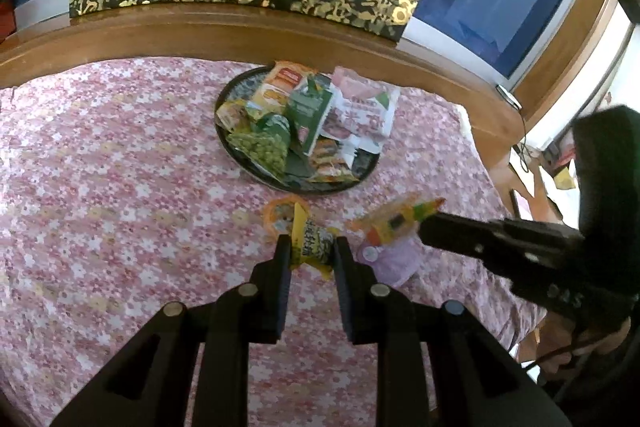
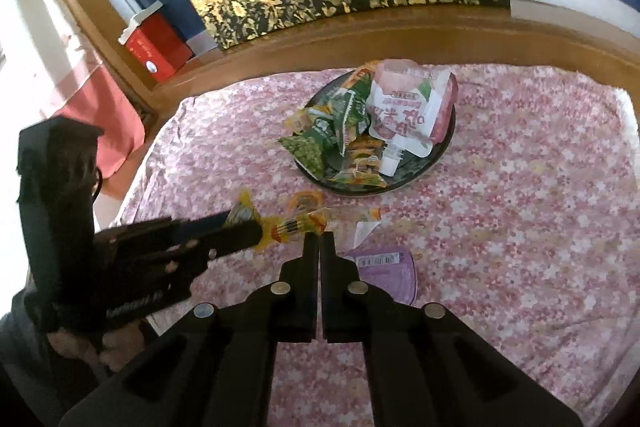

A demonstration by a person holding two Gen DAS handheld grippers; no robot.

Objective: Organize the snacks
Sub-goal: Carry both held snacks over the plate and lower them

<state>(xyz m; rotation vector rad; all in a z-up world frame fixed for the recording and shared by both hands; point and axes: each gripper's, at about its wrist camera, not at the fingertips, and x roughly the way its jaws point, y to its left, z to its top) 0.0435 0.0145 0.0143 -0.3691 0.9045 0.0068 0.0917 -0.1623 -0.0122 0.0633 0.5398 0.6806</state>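
Left gripper [image 1: 310, 251] pinches the yellow packet [image 1: 310, 241]; right gripper [image 2: 319, 241] pinches the clear pack [image 2: 304, 223]. Both just short of the tray [image 1: 240, 163]. Lift clear of the purple cup [image 2: 384, 271], release over the pile, not the rim.

We observe the left gripper [image 1: 310, 251] closed on a yellow snack packet [image 1: 310, 241]. The right gripper [image 1: 424, 229] pinches an orange-yellow wrapper [image 1: 394, 223]. A round dark tray [image 1: 256, 171] holds assorted packets.
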